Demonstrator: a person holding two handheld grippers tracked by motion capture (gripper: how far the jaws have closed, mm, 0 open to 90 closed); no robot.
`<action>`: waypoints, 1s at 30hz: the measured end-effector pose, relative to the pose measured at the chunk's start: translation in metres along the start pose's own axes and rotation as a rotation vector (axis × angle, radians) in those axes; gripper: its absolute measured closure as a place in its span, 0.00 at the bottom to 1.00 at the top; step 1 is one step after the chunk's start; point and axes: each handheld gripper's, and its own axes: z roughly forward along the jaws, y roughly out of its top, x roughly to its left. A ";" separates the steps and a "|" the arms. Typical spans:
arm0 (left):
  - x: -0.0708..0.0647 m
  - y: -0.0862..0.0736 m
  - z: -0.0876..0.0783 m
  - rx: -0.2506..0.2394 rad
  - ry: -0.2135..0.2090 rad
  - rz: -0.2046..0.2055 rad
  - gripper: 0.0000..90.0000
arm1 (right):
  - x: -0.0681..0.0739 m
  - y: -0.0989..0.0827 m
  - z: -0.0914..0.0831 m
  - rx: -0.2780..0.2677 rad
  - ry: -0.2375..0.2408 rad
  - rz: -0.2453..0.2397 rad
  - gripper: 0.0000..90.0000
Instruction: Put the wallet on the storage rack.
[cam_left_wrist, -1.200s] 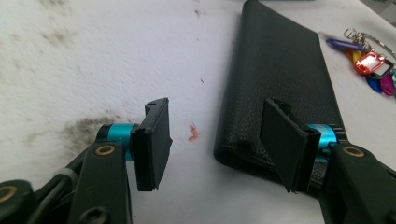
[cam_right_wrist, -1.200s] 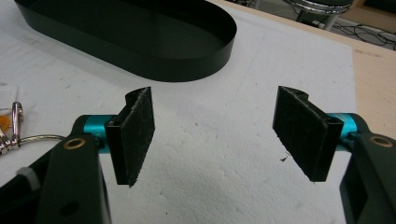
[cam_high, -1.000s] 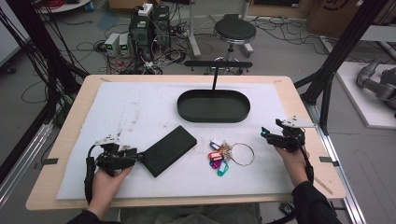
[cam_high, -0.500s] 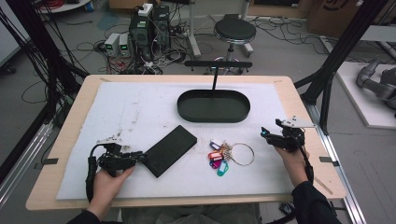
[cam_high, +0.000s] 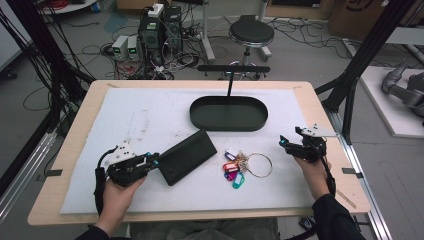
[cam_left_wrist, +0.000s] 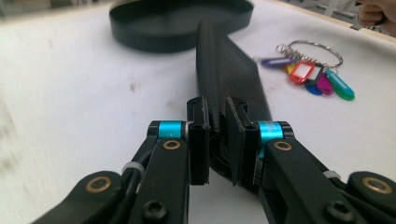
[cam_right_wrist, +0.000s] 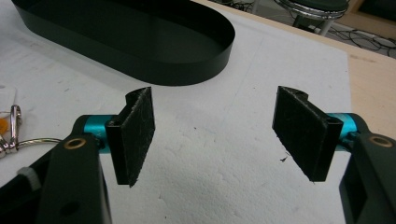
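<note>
Little has shifted since earlier: left gripper stays pinched on the flat black textured wallet's near end, its long axis running toward the black oval tray; right gripper hovers spread.

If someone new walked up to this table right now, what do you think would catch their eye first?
Probably the left gripper, its jaws closed on the near edge of the black wallet at the front left of the white mat. Next, the key ring with bright coloured tags lying just right of the wallet. Behind both sits the empty black oval tray, while the right gripper hangs open over bare mat at the right.
</note>
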 end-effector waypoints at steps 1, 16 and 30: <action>-0.002 0.002 0.000 -0.015 -0.005 0.025 0.89 | 0.001 0.001 -0.001 -0.008 0.004 -0.002 0.33; -0.018 0.006 -0.005 -0.081 -0.103 0.299 0.88 | 0.018 0.009 -0.006 -0.082 0.081 -0.059 0.34; -0.022 -0.004 0.017 0.048 -0.122 0.192 0.63 | 0.019 0.010 -0.005 -0.094 0.095 -0.062 0.34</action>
